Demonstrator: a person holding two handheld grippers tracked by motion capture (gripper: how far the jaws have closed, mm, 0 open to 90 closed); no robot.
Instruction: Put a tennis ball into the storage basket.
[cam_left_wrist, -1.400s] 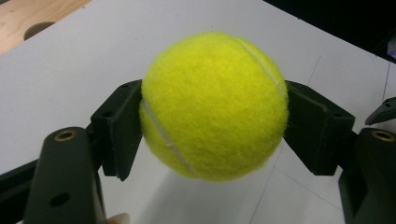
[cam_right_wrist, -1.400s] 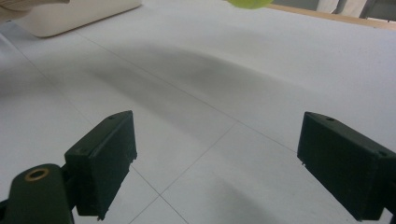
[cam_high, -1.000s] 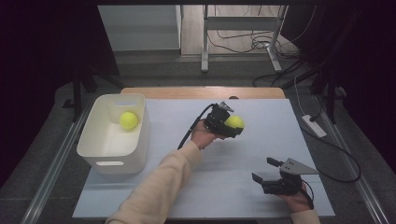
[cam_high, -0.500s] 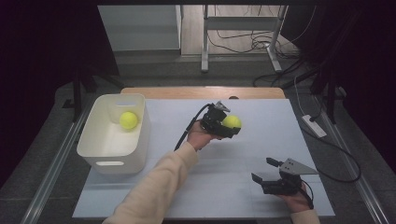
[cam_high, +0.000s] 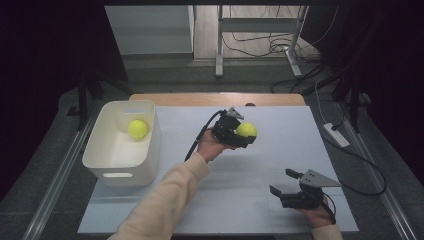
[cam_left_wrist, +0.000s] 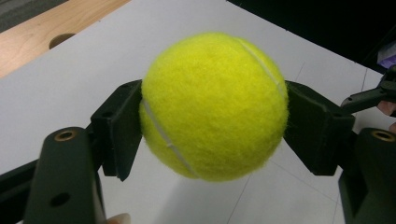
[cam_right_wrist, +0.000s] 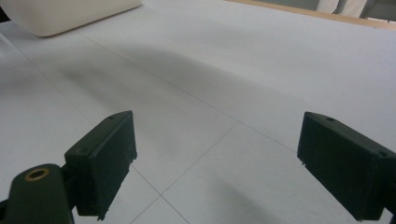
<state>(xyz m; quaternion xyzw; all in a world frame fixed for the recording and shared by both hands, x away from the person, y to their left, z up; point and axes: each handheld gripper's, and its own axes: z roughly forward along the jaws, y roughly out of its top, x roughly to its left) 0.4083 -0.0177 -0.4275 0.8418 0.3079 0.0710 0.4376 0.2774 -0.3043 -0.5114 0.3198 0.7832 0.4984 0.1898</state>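
since a moment ago our left gripper (cam_high: 243, 135) has slid a little toward the tub side of the table, and the ball (cam_high: 246, 130) went with it. our right gripper (cam_high: 283, 184) has stayed put near the front right corner.

we hold the ball up off the white table (cam_high: 280, 150), over its middle, a bit toward the back edge. the two black pads (cam_left_wrist: 119, 128) squeeze it from both sides, so it cannot drop while we carry it.

our right gripper rests with its jaws wide apart and nothing between them.

the white tub (cam_high: 150, 145) sits by the left edge. another yellow ball (cam_high: 137, 128) already lies inside it. we think our ball is going there too, so we keep it high enough to clear the wall.
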